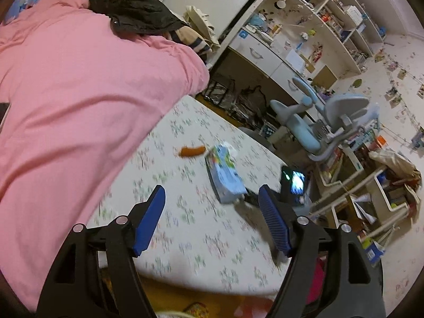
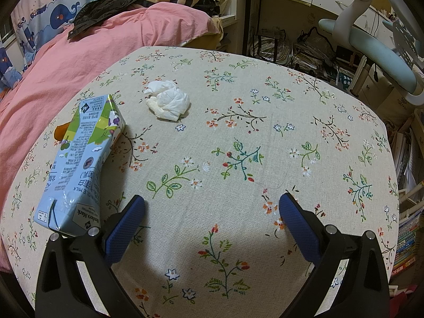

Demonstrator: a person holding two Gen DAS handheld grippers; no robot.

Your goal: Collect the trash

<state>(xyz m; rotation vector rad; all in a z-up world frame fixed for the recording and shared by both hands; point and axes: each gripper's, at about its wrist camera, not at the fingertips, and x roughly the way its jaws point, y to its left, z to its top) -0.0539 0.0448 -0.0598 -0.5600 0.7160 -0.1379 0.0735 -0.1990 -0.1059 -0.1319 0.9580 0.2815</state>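
— Left gripper (image 1: 212,206): jaws wide apart, blue pads clear of everything, nothing between them. Hanging over the floral tablecloth (image 1: 185,238), short of the milk carton (image 1: 225,175).

— Right gripper (image 2: 212,212)?

— Also spread wide, empty. Only bare flowered cloth between the blue fingers (image 2: 124,228). Pointing steeply down at the table.

— Where is the trash?

— Milk carton (image 2: 79,164) lying flat on its side on the cloth, just beside the right gripper's left finger, near the table's left edge. Blue and green print, top end pointing away towards the pink blanket (image 2: 79,53). In the left wrist view, seen ahead of and between the open jaws, blurred.

— Anything else on the table?

— Crumpled white tissue (image 2: 168,103) beyond the carton, apart from it, nearer the far side. Small orange scrap (image 2: 59,132) peeking out behind the carton; in the left view an orange, sausage-shaped piece (image 1: 192,151) just beside the carton's far end. Cannot tell what it is.

— Around the table?

— Pink blanket heaped along one side, black plastic bag (image 2: 106,5) draped on top of it. Pale blue chair (image 2: 376,42) on the other side, cluttered shelves (image 1: 331,18) behind.
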